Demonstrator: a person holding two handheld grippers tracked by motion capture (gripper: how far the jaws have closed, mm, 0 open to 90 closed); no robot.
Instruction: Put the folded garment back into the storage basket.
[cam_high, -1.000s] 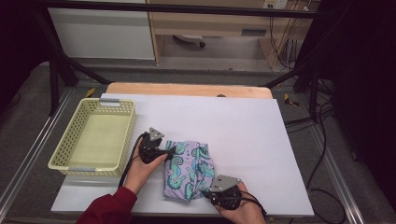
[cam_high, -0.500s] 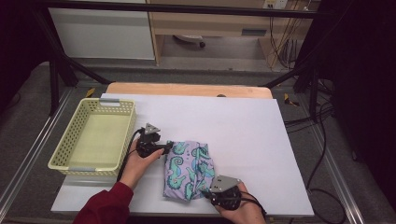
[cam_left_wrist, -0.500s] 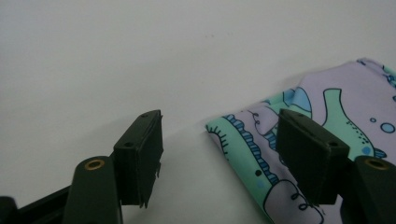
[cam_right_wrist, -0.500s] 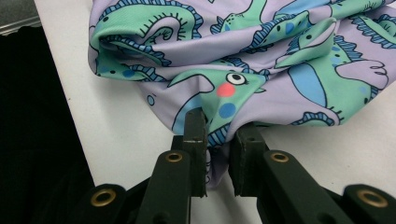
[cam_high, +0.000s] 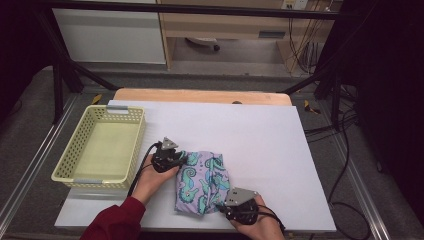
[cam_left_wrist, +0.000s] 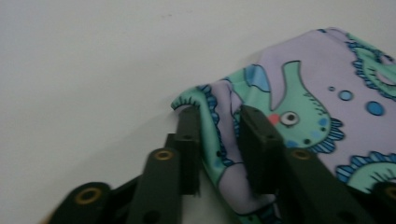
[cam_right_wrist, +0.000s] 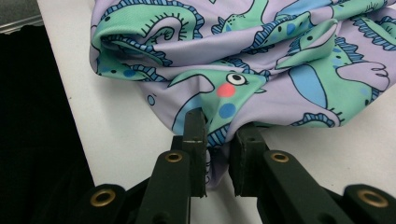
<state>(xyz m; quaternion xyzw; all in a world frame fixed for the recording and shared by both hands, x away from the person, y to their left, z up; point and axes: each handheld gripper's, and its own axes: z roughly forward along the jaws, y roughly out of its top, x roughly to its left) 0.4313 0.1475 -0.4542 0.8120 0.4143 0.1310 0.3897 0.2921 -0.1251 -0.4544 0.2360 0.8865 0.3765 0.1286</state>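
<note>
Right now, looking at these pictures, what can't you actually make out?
- Cloth edge pinched in the right gripper: right gripper view, hidden between the jaws.
- Cloth corner in the left gripper, whose jaws have just been closing: left gripper view, blurred.
- Basket floor: high view, too small to judge.
- Right hand: cut off by the bottom edge.

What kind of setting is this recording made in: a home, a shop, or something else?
Most likely a lab or workshop set up for recording: a white-topped table inside a black metal frame, loose cables on the grey floor, and plain cabinets behind. Nothing looks domestic.
</note>
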